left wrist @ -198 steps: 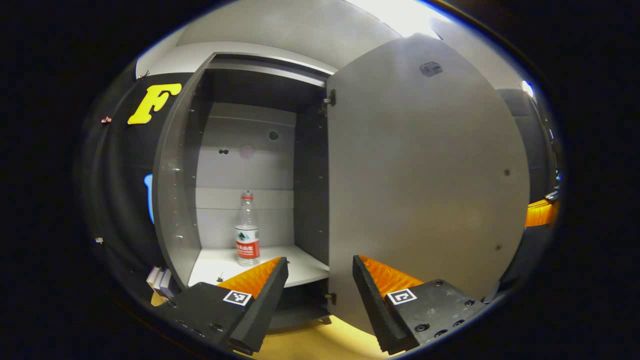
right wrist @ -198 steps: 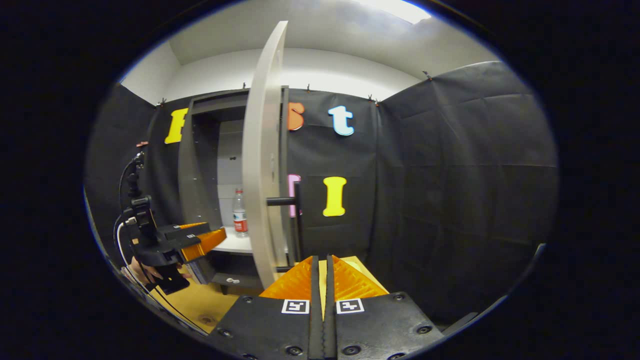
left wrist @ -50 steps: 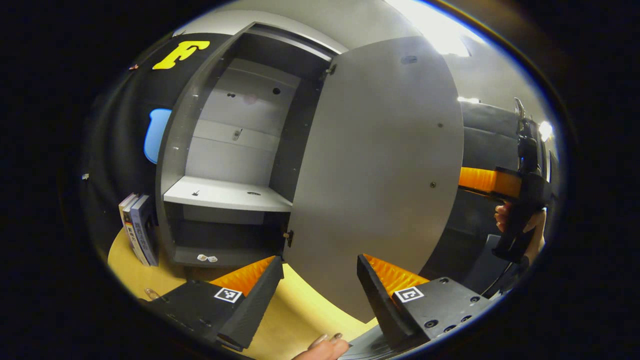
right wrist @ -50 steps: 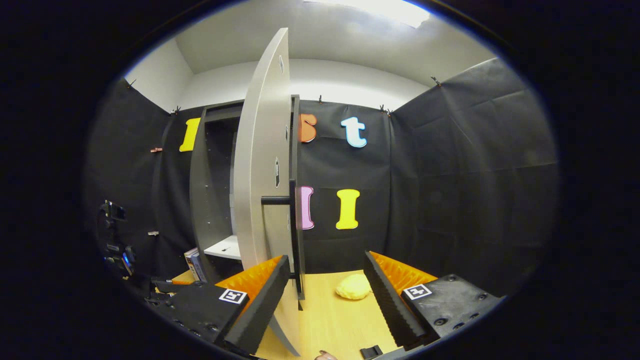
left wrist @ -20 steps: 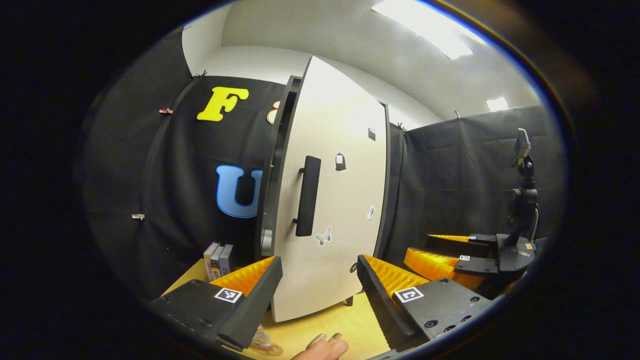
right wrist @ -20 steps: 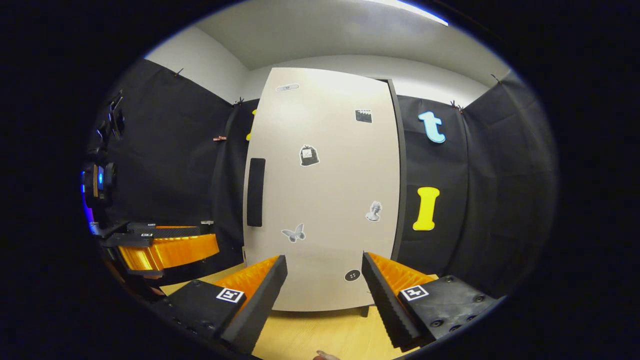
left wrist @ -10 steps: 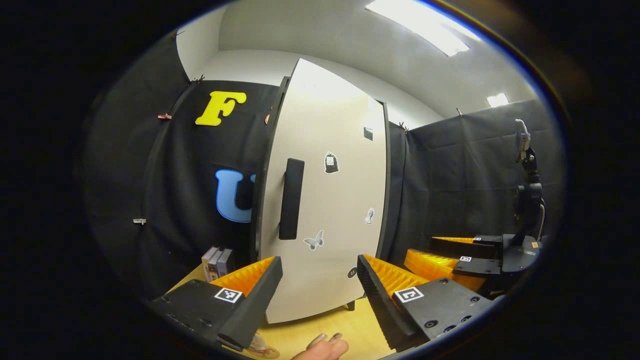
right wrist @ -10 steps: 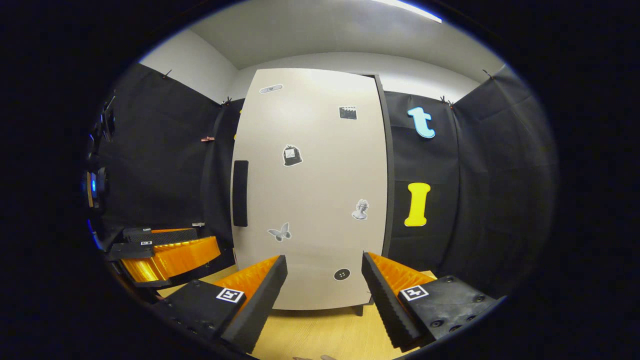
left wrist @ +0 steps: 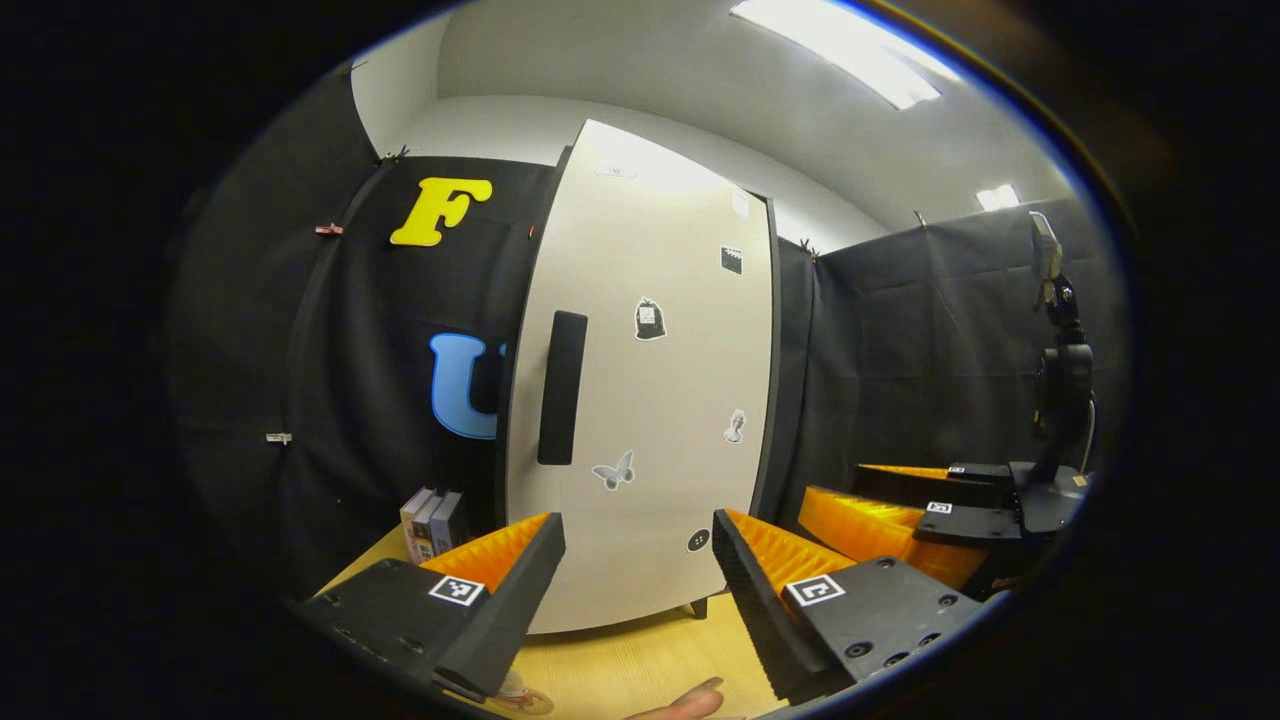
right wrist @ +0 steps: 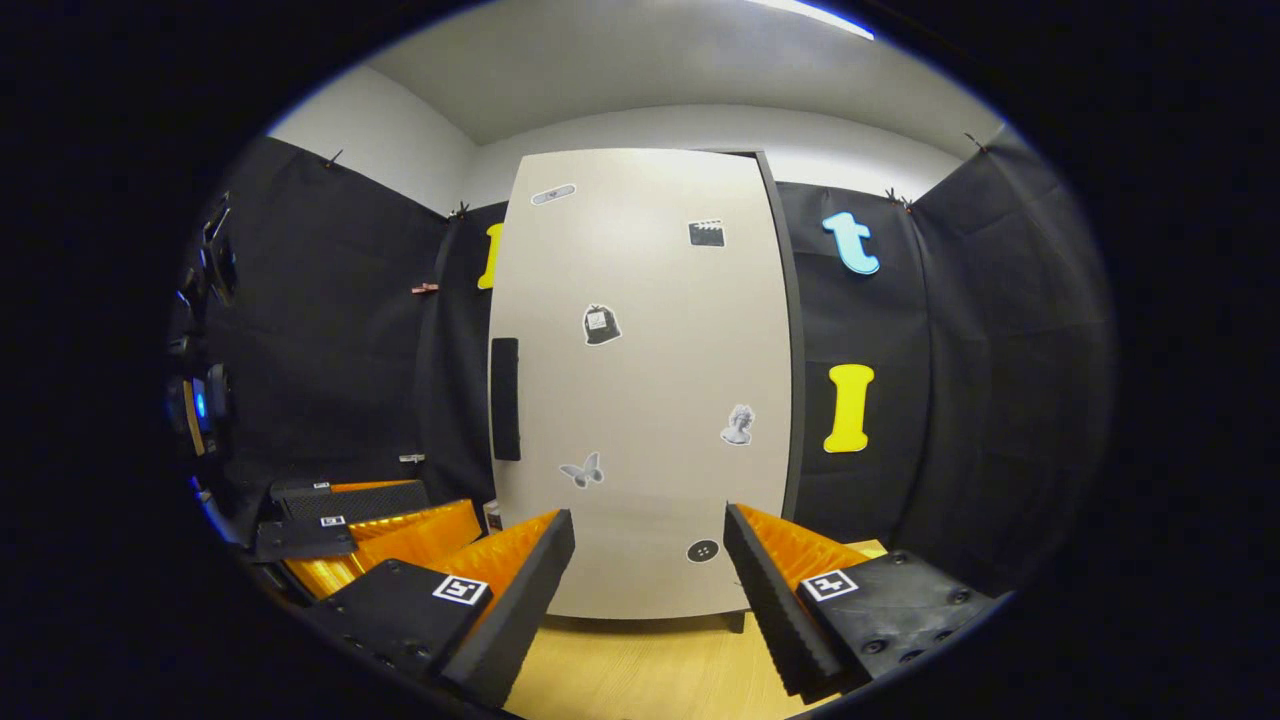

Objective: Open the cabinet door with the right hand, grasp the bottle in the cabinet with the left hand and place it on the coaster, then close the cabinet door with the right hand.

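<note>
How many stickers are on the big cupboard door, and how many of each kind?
Butterfly sticker: 1
Clapperboard sticker: 1
Bag sticker: 1
Statue head sticker: 1
Round button sticker: 1
Long oval sticker: 1
Total on the cabinet door: 6

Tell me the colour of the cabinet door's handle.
Black: the vertical bar handle on the pale cabinet door, clearest in the right gripper view.

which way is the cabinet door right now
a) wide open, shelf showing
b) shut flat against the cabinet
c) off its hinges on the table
b: in the right gripper view the cabinet door faces the camera flat, its handle and stickers showing and no shelf or interior visible past its edges.
</note>
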